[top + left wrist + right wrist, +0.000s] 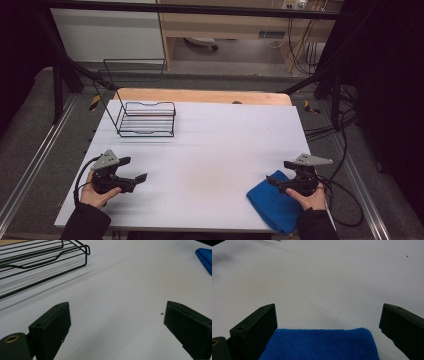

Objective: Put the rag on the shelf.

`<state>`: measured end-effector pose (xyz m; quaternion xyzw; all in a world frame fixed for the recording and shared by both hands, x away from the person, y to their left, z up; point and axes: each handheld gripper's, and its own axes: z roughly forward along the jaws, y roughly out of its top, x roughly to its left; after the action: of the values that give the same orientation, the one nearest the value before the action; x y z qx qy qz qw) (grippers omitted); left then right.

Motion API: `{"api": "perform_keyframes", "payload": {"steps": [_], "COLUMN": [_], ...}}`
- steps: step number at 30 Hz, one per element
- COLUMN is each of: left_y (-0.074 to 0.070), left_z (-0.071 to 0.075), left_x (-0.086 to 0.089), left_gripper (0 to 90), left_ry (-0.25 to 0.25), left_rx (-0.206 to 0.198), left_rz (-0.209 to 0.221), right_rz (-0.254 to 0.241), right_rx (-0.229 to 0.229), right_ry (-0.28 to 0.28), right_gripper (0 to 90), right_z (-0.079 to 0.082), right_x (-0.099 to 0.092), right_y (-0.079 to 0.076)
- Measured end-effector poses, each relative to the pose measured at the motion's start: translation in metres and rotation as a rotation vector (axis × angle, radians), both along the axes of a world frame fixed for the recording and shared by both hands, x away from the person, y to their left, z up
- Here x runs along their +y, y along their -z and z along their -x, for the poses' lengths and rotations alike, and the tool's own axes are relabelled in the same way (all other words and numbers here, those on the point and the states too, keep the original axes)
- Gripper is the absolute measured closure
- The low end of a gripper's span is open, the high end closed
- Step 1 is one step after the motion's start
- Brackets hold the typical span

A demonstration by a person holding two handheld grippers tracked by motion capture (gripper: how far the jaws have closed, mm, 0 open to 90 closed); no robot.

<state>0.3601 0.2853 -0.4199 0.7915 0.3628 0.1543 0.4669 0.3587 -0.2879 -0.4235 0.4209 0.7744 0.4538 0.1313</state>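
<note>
Nothing looks begun: cloth [273,201] lies folded at lower right w/ right gripper [276,178] spread over it, rack [147,119] empty upper left, left gripper [136,169] spread, holding nothing.

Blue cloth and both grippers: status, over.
Left gripper open, over bare table. Right gripper open, jaws either side of the folded blue cloth, not closed on it. Wire rack empty, far left. Nothing in the way.
</note>
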Motion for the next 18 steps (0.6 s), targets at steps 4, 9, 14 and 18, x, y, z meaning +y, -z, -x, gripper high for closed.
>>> {"api": "perform_keyframes", "payload": {"steps": [4,9,14,18], "left_y": [0.001,0.001,0.002,0.003], "left_z": [0.0,0.0,0.0,0.001], "left_x": [0.0,-0.001,-0.001,-0.002], "left_gripper": [7.2,7.4,7.6,7.8], "left_ry": [-0.001,-0.001,0.001,0.001], "left_rx": [0.01,0.013,0.016,0.015], "left_rz": [0.0,-0.004,-0.009,-0.018], "right_rz": [0.005,0.026,0.046,0.057], "right_rx": [0.001,0.002,0.02,0.015], "right_ry": [-0.001,0.006,-0.02,-0.059], "right_gripper": [2.9,4.7,8.3,16.7], "right_z": [0.0,0.003,0.006,0.012], "right_x": [0.0,0.004,0.015,0.026], "right_y": [-0.001,-0.003,-0.006,-0.009]}}
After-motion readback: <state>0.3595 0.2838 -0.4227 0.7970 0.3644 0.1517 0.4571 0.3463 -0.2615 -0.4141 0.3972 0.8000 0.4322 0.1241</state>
